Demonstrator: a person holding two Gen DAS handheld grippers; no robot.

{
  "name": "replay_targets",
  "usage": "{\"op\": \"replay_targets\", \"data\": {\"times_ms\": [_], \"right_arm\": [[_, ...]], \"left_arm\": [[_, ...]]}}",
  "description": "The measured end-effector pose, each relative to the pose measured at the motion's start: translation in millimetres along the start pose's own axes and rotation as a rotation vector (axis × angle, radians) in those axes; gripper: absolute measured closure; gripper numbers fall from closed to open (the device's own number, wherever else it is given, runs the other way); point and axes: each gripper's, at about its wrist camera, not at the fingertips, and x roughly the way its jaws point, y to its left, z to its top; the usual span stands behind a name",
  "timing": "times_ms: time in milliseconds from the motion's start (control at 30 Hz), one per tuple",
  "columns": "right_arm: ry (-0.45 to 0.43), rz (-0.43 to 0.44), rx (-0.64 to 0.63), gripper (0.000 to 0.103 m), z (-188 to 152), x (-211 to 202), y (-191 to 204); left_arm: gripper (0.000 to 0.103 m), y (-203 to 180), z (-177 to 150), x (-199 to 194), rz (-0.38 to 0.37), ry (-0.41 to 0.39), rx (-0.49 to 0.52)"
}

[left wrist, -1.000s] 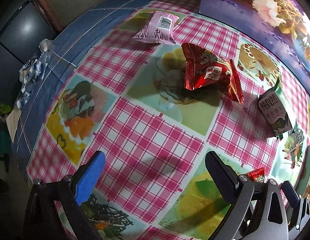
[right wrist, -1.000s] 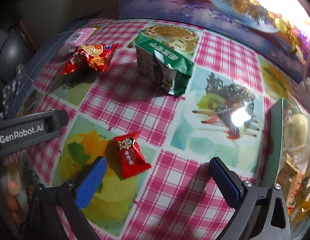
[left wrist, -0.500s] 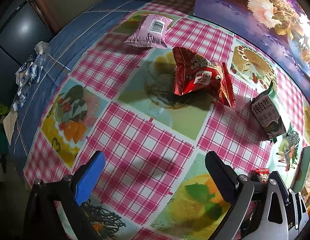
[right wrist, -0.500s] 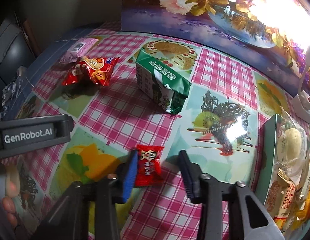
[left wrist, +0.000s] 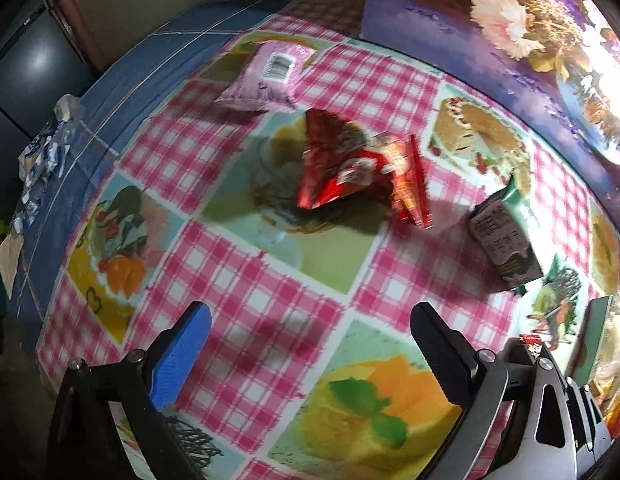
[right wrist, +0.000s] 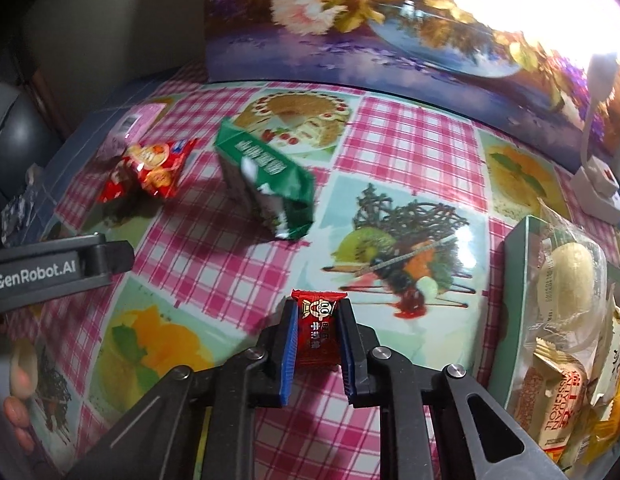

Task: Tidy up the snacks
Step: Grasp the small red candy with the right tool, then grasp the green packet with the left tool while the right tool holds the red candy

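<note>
My right gripper (right wrist: 317, 322) is shut on a small red candy packet (right wrist: 316, 334) and holds it just above the checked tablecloth. A green tray (right wrist: 516, 280) with several wrapped snacks stands to its right. A green snack bag (right wrist: 266, 180), a red snack bag (right wrist: 150, 172) and a pink packet (right wrist: 136, 122) lie further back on the left. My left gripper (left wrist: 310, 336) is open and empty above the cloth. In its view the red bag (left wrist: 358, 172) lies ahead, the pink packet (left wrist: 270, 76) behind it, the green bag (left wrist: 504, 240) to the right.
A floral picture panel (right wrist: 390, 20) stands along the back of the table. A white charger with cable (right wrist: 598, 188) lies at the back right. The table's left edge (left wrist: 50, 200) drops off beside blue cloth. The left gripper's body (right wrist: 50, 272) shows at the left.
My right gripper closed on the small red candy packet and lifted it off the cloth. My left gripper stayed open and drifted slightly.
</note>
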Motion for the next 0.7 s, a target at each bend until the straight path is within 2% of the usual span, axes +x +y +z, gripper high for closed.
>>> {"op": "replay_targets", "data": {"times_ms": [467, 700], "right_arm": [[-0.039, 0.052, 0.133, 0.085, 20, -1, -41], [-0.085, 0.07, 0.179, 0.085, 31, -11, -58]], "left_arm": [[0.003, -43, 26, -12, -0.128, -0.11, -0.024], [0.004, -72, 25, -18, -0.174, -0.153, 0.04]]}}
